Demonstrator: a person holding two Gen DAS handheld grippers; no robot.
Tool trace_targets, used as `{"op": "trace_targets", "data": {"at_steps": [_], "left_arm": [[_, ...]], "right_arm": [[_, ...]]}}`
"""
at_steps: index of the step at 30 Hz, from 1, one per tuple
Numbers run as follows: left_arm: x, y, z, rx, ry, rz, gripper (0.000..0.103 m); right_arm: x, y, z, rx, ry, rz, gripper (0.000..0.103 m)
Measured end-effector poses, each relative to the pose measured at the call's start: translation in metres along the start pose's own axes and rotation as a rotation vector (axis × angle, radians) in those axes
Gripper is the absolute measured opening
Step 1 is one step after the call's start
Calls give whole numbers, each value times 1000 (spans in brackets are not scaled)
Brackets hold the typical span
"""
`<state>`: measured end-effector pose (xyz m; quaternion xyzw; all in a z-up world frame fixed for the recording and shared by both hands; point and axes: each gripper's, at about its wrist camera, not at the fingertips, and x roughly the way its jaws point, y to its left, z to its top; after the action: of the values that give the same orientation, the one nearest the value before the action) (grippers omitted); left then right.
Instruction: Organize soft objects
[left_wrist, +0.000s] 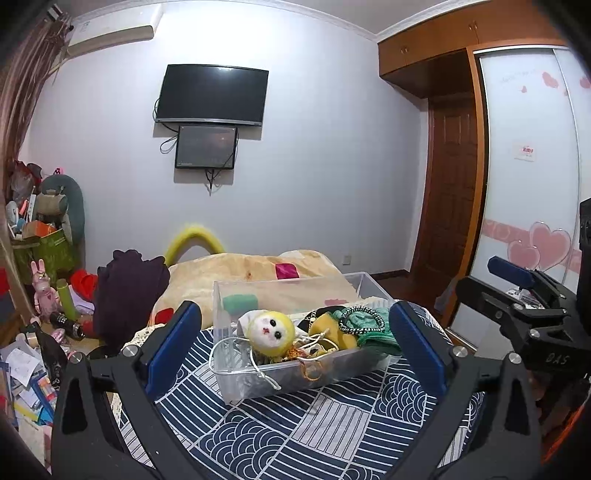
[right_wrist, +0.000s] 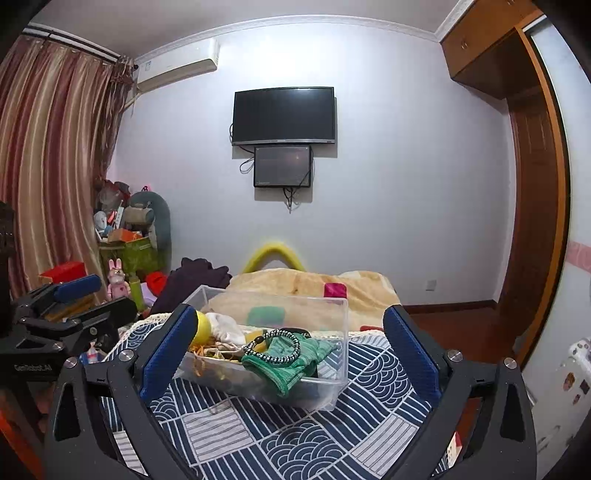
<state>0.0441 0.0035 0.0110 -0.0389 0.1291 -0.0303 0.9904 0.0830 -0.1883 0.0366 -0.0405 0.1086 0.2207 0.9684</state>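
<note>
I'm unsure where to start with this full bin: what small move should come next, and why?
Probably ease the right tool forward and down toward the green cloth. Both tools are open and hold nothing, and the cloth drapes over the near rim of the clear bin, closest to that tool. The left tool faces the yellow plush.

yellow doll (left_wrist: 269, 329), green cloth (right_wrist: 291, 358), navy-patterned sheet (left_wrist: 314, 424)

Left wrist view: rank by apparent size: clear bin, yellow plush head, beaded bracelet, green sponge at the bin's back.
1. clear bin
2. yellow plush head
3. beaded bracelet and green sponge: near equal in extent; the sponge sits farther back, so unranked.
</note>
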Motion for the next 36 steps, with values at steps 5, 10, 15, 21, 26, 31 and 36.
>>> {"op": "trace_targets", "data": {"at_steps": [5, 10, 15, 21, 26, 31, 36], "left_arm": [[-1, 1, 0, 0, -2, -2, 103], [-2, 1, 0, 6, -4, -4, 103], [-3, 0, 1, 6, -2, -3, 103], [-3, -1, 2, 5, -5, -2, 103], [-2, 0, 1, 0, 3, -5, 103], [-2, 0, 0, 0, 4, -7, 103], [-2, -1, 0, 3, 2, -4, 103]], "right_arm": [[-2, 0, -4, 6, 2, 0, 101], [-4, 0, -5, 10, 2, 2, 101], [-5, 1, -5, 9, -1, 3, 101], [-6, 1, -5, 8, 2, 0, 101], [-8, 3, -5, 15, 0, -2, 102], [-8, 3, -5, 14, 1, -2, 102], [-8, 3, -5, 16, 2, -5, 102]]}}
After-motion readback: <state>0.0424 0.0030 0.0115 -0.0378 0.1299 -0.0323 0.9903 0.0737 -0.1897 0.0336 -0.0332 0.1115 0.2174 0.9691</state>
